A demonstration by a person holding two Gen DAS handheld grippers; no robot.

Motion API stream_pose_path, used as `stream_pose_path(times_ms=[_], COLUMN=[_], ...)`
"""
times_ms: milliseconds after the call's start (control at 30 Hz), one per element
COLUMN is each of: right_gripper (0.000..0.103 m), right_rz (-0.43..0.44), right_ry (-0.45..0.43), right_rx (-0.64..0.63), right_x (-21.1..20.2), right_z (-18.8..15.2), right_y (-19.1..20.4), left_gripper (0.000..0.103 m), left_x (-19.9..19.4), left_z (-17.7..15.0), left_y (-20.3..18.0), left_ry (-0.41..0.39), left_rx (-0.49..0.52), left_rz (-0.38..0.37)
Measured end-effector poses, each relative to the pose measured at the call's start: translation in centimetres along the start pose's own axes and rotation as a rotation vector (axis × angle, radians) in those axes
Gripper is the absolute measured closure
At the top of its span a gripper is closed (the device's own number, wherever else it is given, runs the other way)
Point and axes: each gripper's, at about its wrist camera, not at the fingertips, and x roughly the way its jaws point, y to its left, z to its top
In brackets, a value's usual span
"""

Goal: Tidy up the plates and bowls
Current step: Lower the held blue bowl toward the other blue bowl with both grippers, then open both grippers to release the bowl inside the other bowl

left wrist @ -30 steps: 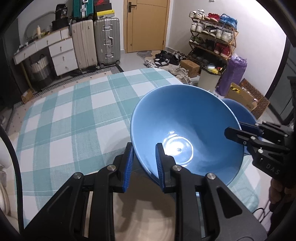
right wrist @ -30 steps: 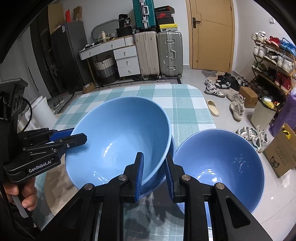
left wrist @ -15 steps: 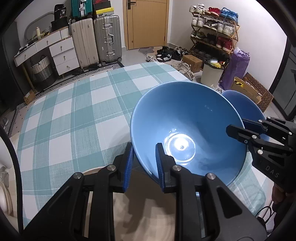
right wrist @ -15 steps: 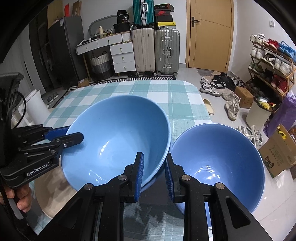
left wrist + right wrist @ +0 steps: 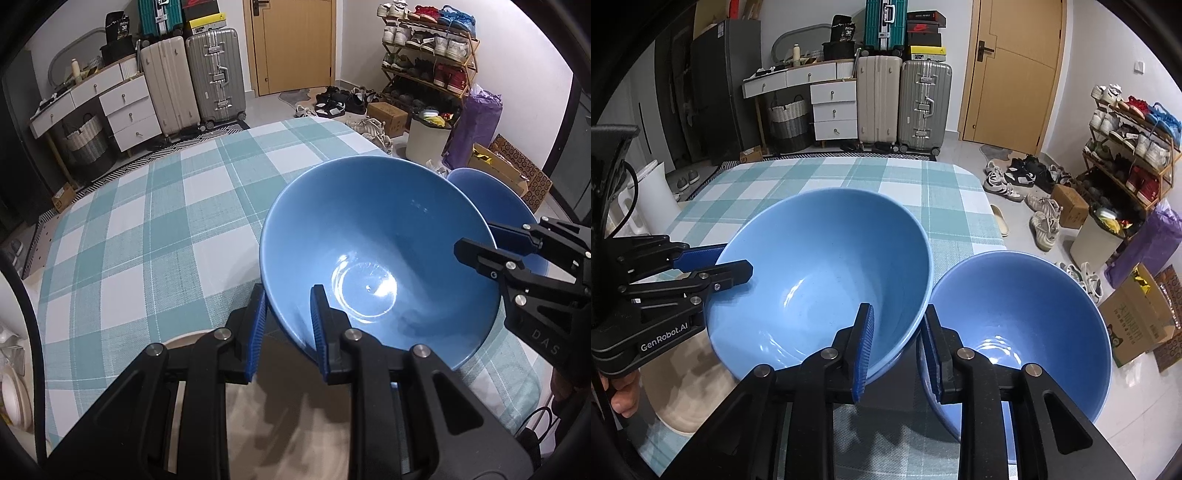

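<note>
**Two grippers on one blue bowl, a second bowl beside it**

A table under a teal-and-white checked cloth [image 5: 147, 236] fills the middle of a room with suitcases [image 5: 905, 99], a white chest of drawers [image 5: 833, 110], a wooden door [image 5: 1012, 70] and a shoe rack [image 5: 428, 48] along the far walls.

The large blue bowl [image 5: 376, 251] sits tilted at the near right part of the cloth, above a pale beige plate [image 5: 683, 387] that shows below its near-left side. The left gripper [image 5: 288, 321] is clamped on the bowl's near rim: one blue pad lies inside the bowl, the other outside against the wall. The right gripper [image 5: 897, 347] straddles the rim on the opposite side; its jaws have just been opening a little, the rim is between them, and the pads stand slightly off the wall rather than pressing it.

A second blue bowl [image 5: 1019, 325] stands upright just to the right of the first, at the table's right edge, its rim next to the large bowl's. A person's fingers [image 5: 622, 395] show under the left gripper's handle in the right wrist view.
</note>
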Motion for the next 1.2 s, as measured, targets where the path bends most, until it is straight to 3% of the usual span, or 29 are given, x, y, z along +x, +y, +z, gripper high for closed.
stream_pose_path(times_ms=[967,1133,1200], right_gripper=[0.074,0.07,0.067], right_rz=[0.018,0.034,0.032], right_ry=[0.009,0.0,-0.004], right_rx=[-0.014,0.001,0.007], right_x=[0.8,0.5,0.3], right_z=[0.0,0.0,0.0], right_y=[0.0,-0.3,-0.5], left_gripper=[0.083,0.074,0.058], left_x=[-0.2,-0.5,-0.8], left_z=[-0.7,-1.0,-1.1], left_y=[0.9,1.0,1.2], left_ry=[0.011,0.016,0.013], left_rx=[-0.036,-0.044,-0.061], left_rz=[-0.025,-0.027,-0.036])
